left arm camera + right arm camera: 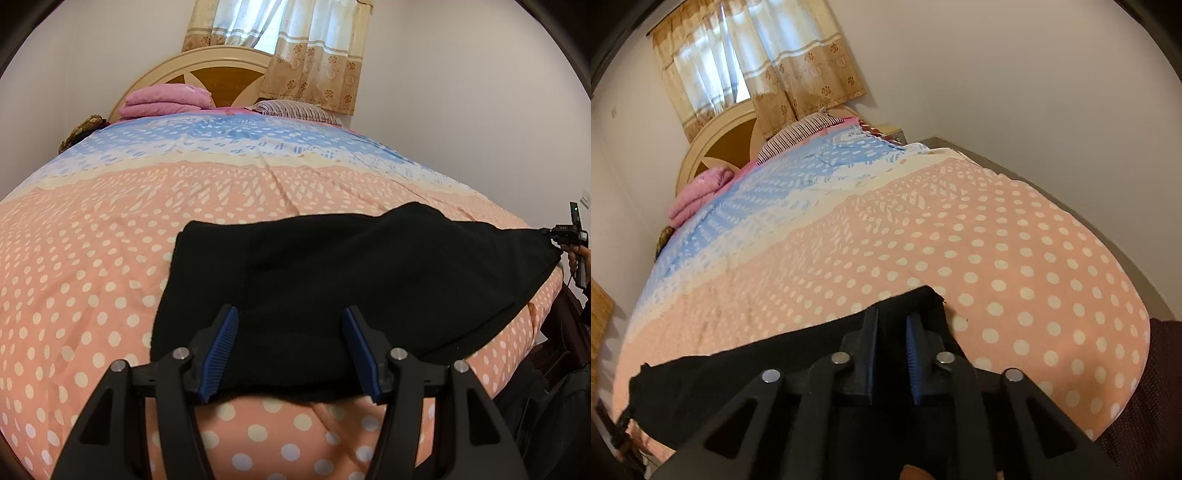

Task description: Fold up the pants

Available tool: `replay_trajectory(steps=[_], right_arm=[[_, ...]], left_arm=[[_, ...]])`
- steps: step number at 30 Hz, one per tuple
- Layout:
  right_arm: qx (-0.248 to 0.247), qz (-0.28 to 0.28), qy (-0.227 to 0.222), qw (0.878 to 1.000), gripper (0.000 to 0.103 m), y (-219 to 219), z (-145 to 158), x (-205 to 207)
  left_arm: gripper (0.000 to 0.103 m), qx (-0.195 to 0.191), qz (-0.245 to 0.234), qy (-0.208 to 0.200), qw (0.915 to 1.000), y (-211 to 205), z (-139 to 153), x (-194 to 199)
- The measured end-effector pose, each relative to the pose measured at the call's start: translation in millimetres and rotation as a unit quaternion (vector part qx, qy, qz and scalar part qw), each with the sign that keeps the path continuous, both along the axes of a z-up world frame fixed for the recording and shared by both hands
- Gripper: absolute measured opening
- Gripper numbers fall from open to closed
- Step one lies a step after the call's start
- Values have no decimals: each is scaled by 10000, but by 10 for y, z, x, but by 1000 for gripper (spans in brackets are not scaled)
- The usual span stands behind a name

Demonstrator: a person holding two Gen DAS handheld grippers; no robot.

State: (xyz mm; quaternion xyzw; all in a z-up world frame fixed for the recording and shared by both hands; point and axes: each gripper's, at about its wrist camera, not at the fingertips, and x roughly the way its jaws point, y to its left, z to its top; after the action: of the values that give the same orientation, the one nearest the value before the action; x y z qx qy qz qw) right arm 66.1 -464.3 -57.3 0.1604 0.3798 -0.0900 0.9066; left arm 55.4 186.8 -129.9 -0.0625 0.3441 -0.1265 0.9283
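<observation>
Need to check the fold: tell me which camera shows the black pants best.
The left wrist view: the black pants spread across the bedspread, edges visible, right gripper pinching the far corner. The right wrist view shows only a strip behind its closed fingers.

Dotted bedspread (92, 258) — pink blanket (166, 99), curtain (295, 48)

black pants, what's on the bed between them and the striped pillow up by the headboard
Nothing: in the left wrist view only bare bedspread runs from the black pants up to the striped pillow. The pink folded blanket sits off to one side.
</observation>
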Motion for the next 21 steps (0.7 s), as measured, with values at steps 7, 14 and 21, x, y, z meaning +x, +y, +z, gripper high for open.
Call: replay_trajectory(steps=[7,14,21], right_arm=[[-144,-391,-62,9991,6,-220,-3,42],[-367,-428,-185,9982,48,-69,127,-219],[-573,76,-187,9982,48,629,305,-881]], left_arm=[[62,-7,71,7,10000,-10,20,38],[62,-112,95,-63,9999,-7,74,-25],[62,-173,-159,-369,9990,-215,271,-192]])
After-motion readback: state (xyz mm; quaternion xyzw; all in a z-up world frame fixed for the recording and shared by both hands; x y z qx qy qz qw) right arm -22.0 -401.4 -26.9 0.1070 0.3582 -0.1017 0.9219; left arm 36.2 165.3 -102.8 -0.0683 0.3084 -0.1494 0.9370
